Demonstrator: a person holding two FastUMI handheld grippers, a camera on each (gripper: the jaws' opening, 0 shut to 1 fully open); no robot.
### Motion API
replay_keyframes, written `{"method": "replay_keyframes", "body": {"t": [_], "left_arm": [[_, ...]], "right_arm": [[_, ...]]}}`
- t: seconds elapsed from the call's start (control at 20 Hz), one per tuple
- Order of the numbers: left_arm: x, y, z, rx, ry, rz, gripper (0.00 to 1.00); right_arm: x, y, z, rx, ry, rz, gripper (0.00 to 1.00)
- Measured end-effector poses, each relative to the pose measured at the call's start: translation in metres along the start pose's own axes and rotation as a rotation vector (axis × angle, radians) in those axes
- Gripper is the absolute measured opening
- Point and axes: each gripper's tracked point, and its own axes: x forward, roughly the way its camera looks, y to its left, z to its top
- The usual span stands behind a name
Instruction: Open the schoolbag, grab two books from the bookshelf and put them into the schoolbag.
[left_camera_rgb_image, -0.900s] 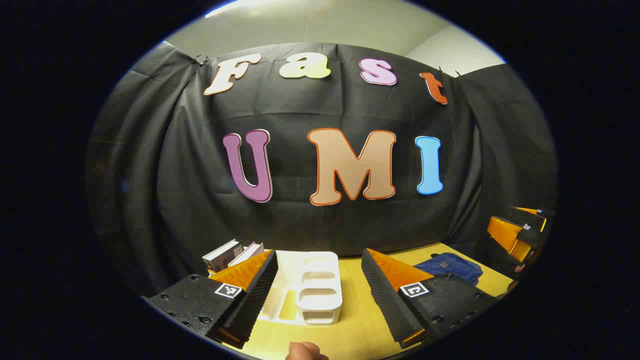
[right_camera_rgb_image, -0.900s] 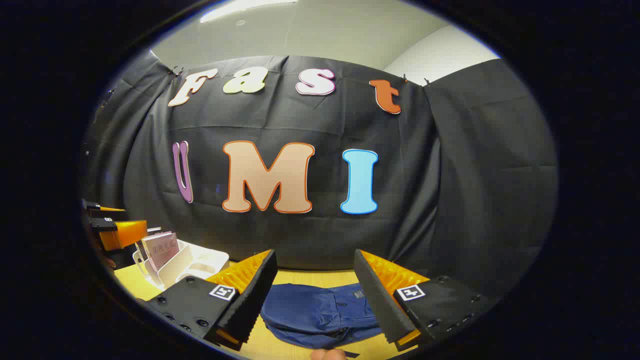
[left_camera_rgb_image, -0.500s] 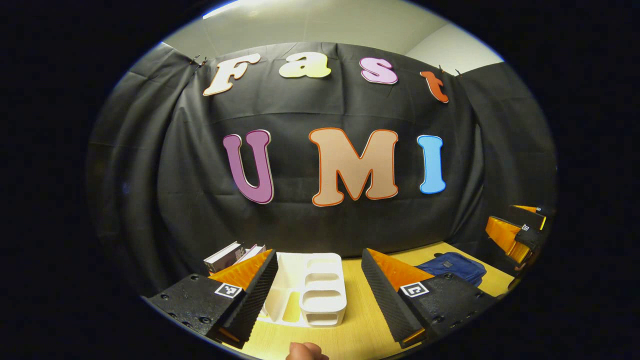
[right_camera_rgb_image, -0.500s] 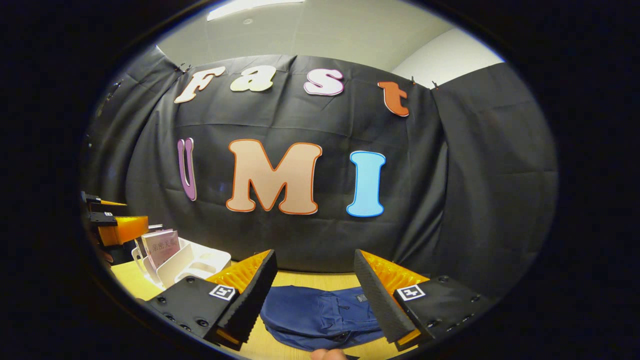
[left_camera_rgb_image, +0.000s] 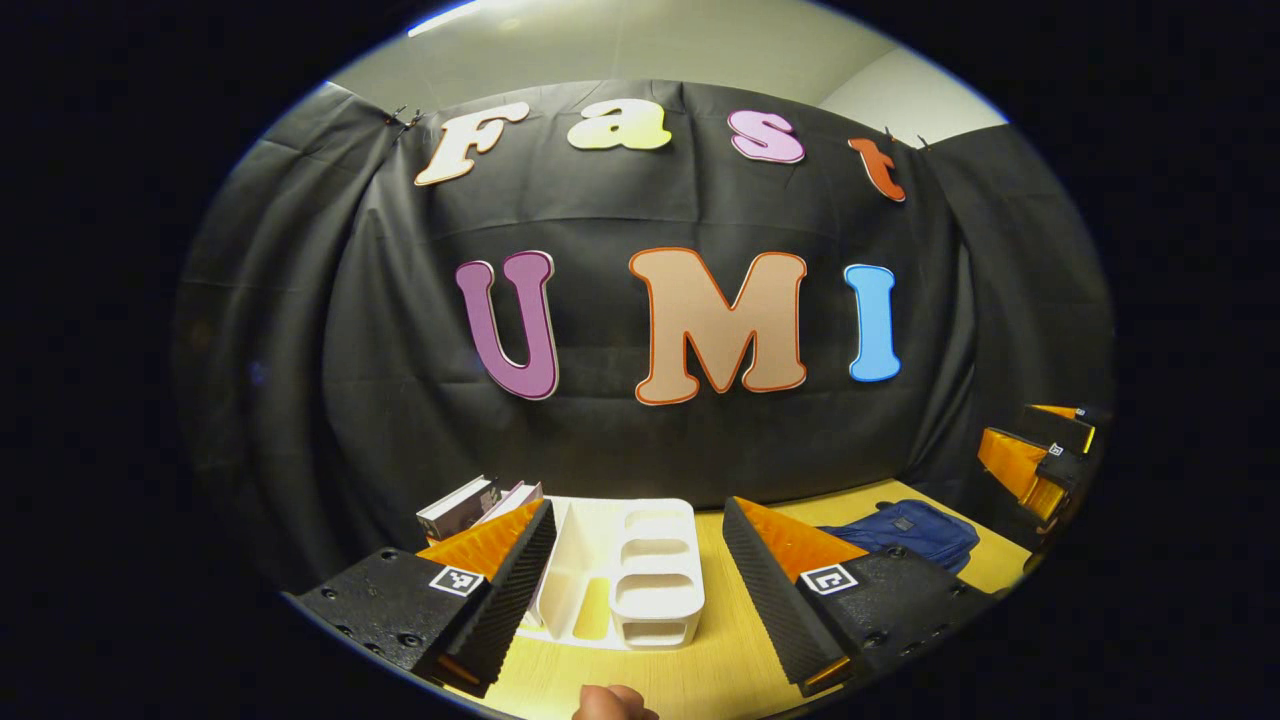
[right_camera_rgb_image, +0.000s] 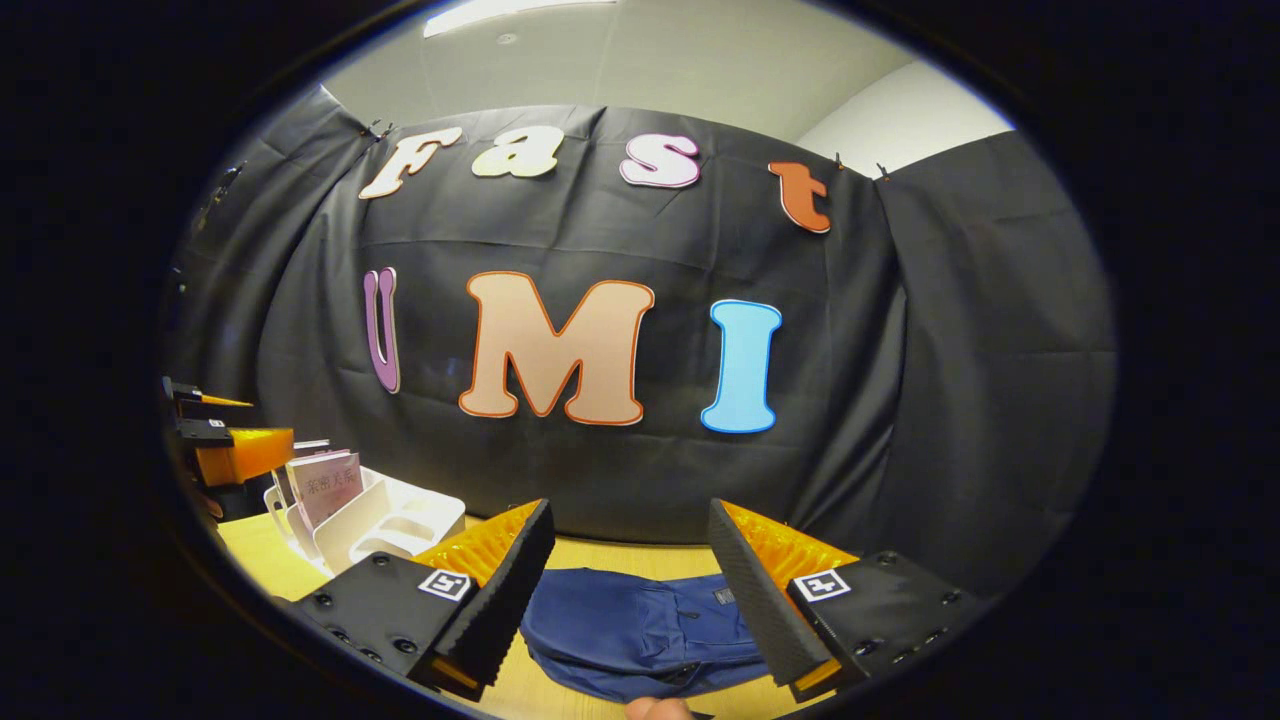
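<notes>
A blue schoolbag (right_camera_rgb_image: 640, 625) lies flat on the yellow table, straight ahead of my right gripper (right_camera_rgb_image: 630, 570), whose fingers stand open above its near side. The same schoolbag (left_camera_rgb_image: 910, 530) sits at the right in the left gripper view. A white bookshelf (left_camera_rgb_image: 625, 570) stands in front of my left gripper (left_camera_rgb_image: 640, 570), which is open and holds nothing. Two books (left_camera_rgb_image: 470, 505) lean at the shelf's left end. In the right gripper view the bookshelf (right_camera_rgb_image: 375, 520) stands at the left with a pink book (right_camera_rgb_image: 325, 485) upright in it, and the left gripper (right_camera_rgb_image: 225, 450) hovers beside it.
The yellow table (left_camera_rgb_image: 720, 660) carries both the shelf and the bag. Black cloth closes the booth behind and at both sides. A fingertip (left_camera_rgb_image: 610, 702) of the holding hand shows at the bottom edge. The right gripper (left_camera_rgb_image: 1040, 455) hangs at the far right.
Both views have drifted slightly: the bookshelf and schoolbag sit a little further right and nearer than before. Both grippers stayed open and empty.
</notes>
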Motion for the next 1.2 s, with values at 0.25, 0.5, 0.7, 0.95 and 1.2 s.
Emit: {"method": "replay_keyframes", "body": {"t": [0.25, 0.5, 0.7, 0.95, 1.2], "left_arm": [[-0.001, -0.003, 0.001, 0.005, 0.003, -0.003, 0.98], [-0.004, -0.005, 0.001, 0.011, 0.007, -0.011, 0.98], [-0.004, -0.001, -0.003, 0.05, 0.024, 0.004, 0.98], [-0.01, 0.007, -0.009, 0.061, 0.045, 0.02, 0.96], [-0.015, 0.018, -0.006, 0.052, 0.048, 0.051, 0.96]], "right_arm": [[-0.003, -0.001, 0.0, -0.008, 0.005, 0.008, 0.95], [-0.003, 0.0, -0.002, -0.023, 0.01, 0.017, 0.95], [0.002, 0.012, -0.02, -0.117, 0.039, 0.089, 0.95], [0.006, 0.018, -0.061, -0.398, 0.099, 0.189, 0.99], [0.01, 0.034, -0.139, -0.705, 0.195, 0.346, 0.99]]}}
